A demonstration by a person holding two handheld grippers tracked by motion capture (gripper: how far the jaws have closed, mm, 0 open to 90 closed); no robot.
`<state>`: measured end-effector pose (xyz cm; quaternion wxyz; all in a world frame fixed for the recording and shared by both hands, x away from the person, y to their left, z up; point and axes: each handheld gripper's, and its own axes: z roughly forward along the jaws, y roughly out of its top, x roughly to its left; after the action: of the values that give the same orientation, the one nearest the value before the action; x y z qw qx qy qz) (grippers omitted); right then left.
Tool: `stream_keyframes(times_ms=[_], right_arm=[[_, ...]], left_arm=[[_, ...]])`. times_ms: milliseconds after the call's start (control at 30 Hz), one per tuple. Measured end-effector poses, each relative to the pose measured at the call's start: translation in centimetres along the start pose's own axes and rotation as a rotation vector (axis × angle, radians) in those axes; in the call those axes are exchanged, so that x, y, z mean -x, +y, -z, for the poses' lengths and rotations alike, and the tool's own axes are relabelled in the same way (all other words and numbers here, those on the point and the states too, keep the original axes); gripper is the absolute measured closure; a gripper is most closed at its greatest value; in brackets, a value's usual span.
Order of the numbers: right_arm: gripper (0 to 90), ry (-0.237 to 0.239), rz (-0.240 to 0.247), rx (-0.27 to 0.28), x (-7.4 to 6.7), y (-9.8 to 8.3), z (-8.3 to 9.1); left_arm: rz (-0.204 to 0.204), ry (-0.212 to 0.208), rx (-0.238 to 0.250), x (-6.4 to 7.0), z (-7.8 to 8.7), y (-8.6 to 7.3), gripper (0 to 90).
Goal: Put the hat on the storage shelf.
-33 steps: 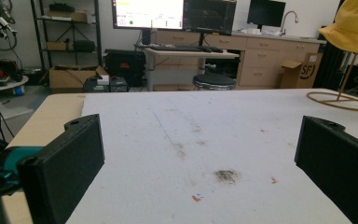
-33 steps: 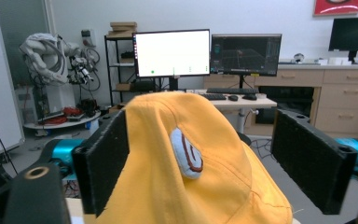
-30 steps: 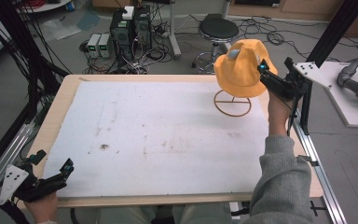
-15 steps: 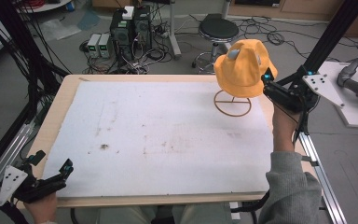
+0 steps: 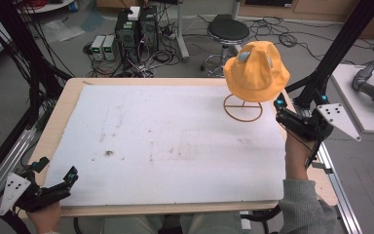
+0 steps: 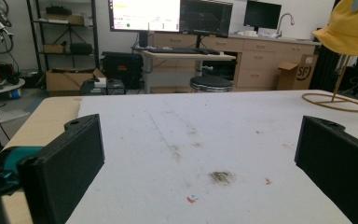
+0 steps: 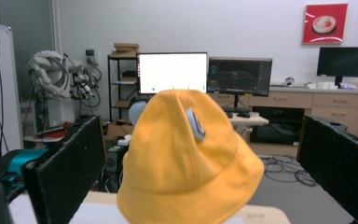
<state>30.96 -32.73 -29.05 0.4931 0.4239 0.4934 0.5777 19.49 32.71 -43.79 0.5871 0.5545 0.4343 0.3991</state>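
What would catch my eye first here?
The yellow hat, perched on a thin ring-footed stand at the table's far right corner, stands out against the stained white mat. Just right of it, the right gripper has its fingers wide open with nothing held, pointing at the hat. At the near left corner the left gripper sits open over the mat's edge.

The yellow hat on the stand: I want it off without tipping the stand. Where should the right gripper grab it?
Probably the soft brim of the yellow hat on its near right side, beside the open right gripper; the brim hangs free around the thin wire stand, so lift straight up.
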Motion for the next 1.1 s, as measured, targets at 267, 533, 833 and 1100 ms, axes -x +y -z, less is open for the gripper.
stream_keyframes(times_ms=[267, 533, 833, 1100], right_arm=[[1.0, -0.004, 0.044, 0.001, -1.0, -2.6, 2.2], [1.0, -0.009, 0.018, -0.051, -1.2, -5.5, 3.0], [1.0, -0.008, 0.044, -0.161, -1.5, -8.8, 3.2], [1.0, -0.016, 0.039, -0.194, -1.1, -9.7, 3.1]], left_arm=[[-0.004, -0.002, 0.000, 0.1, 0.0, 0.0, 1.7], [-0.021, -0.010, -0.008, 0.3, -0.1, 0.0, 1.7], [-0.026, -0.019, -0.015, 0.3, -0.2, -0.1, 1.7], [-0.036, -0.020, -0.022, 0.3, -0.4, -0.1, 1.7]])
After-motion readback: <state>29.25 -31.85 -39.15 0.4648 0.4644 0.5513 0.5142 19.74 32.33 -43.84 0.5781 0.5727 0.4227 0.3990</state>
